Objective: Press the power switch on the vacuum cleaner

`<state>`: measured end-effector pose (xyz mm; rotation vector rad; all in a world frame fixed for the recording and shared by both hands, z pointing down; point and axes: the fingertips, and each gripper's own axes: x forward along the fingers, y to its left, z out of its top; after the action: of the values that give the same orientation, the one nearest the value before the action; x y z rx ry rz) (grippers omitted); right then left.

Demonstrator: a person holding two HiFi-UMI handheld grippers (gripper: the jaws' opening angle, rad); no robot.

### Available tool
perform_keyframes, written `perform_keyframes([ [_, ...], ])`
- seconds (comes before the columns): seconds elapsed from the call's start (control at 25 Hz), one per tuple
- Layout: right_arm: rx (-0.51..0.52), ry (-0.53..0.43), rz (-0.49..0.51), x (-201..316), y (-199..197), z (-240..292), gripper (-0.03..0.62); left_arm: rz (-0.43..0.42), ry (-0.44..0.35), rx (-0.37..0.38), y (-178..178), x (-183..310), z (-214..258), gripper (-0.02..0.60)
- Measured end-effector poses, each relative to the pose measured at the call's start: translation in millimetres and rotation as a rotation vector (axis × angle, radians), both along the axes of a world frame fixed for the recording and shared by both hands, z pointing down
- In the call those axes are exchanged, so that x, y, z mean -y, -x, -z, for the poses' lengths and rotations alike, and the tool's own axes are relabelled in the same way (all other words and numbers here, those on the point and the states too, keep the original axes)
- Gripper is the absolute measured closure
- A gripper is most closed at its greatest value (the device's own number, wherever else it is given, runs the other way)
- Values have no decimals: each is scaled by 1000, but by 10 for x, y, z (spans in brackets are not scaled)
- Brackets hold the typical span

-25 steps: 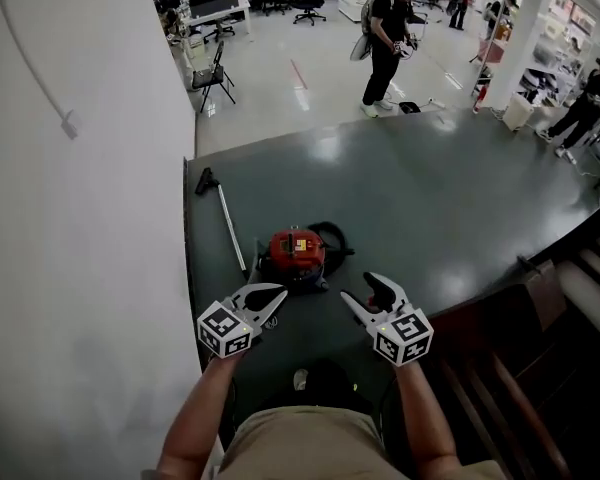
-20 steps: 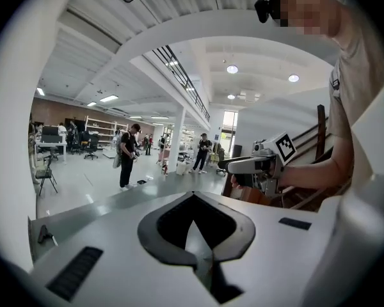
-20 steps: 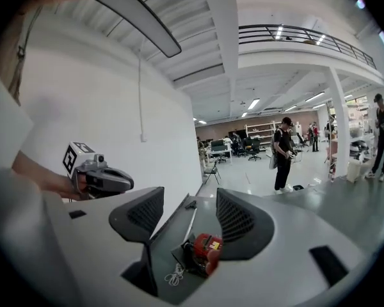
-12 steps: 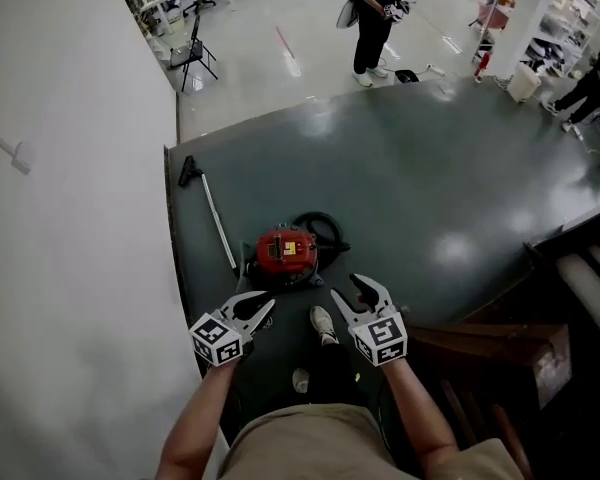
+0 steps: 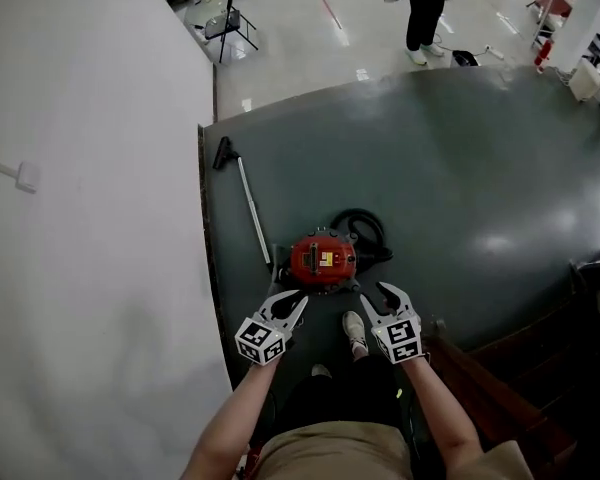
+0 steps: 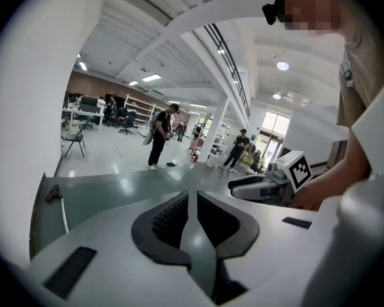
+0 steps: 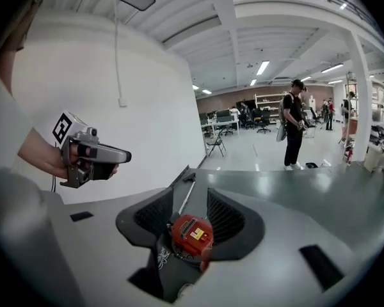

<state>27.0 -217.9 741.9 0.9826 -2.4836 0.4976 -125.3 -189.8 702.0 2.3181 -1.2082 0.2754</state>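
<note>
The red canister vacuum cleaner (image 5: pixel 323 260) stands on the dark green floor with a yellow label on its lid. Its black hose (image 5: pixel 367 230) coils behind it, and its wand (image 5: pixel 252 208) lies to the left. My left gripper (image 5: pixel 291 302) hovers near the vacuum's front left, its jaws a narrow gap apart with nothing between them (image 6: pixel 192 197). My right gripper (image 5: pixel 379 296) hovers near the front right. Its jaws are closing with nothing between them. In the right gripper view (image 7: pixel 191 196) the vacuum (image 7: pixel 192 234) shows beyond the gap.
A white wall (image 5: pixel 90 218) runs along the left, close to the wand. Dark steps (image 5: pixel 540 388) drop away at the right. The person's shoe (image 5: pixel 353 330) is planted just behind the vacuum. A standing person (image 5: pixel 425 3) and a chair (image 5: pixel 226 23) are far off.
Both grippers have come down and forward, close to the vacuum's near side. The right gripper's jaws have narrowed. The head view has tilted down.
</note>
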Motion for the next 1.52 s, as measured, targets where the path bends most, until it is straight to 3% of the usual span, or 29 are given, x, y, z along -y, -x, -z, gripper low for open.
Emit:
perform_keyframes([
  [0.44, -117, 182, 60, 809, 544, -2080, 431, 34, 217, 77, 273, 726, -1620, 537],
  [0.64, -228, 290, 58, 866, 762, -3154, 431, 44, 305, 79, 468, 825, -2287, 537],
  [0.8, -300, 352, 54, 960, 881, -3852, 431, 36, 314, 198, 582, 955, -2694, 537],
  [0.88, -307, 390, 34, 984, 922, -4141, 431, 18, 315, 223, 561, 961, -2859, 537],
  [1.28, -326, 552, -58, 1075, 1135, -4995, 431, -32, 407, 215, 448, 996, -3694, 537],
  [1.52, -371, 588, -73, 1044, 1170, -5176, 431, -104, 413, 267, 507, 960, -3915, 537],
])
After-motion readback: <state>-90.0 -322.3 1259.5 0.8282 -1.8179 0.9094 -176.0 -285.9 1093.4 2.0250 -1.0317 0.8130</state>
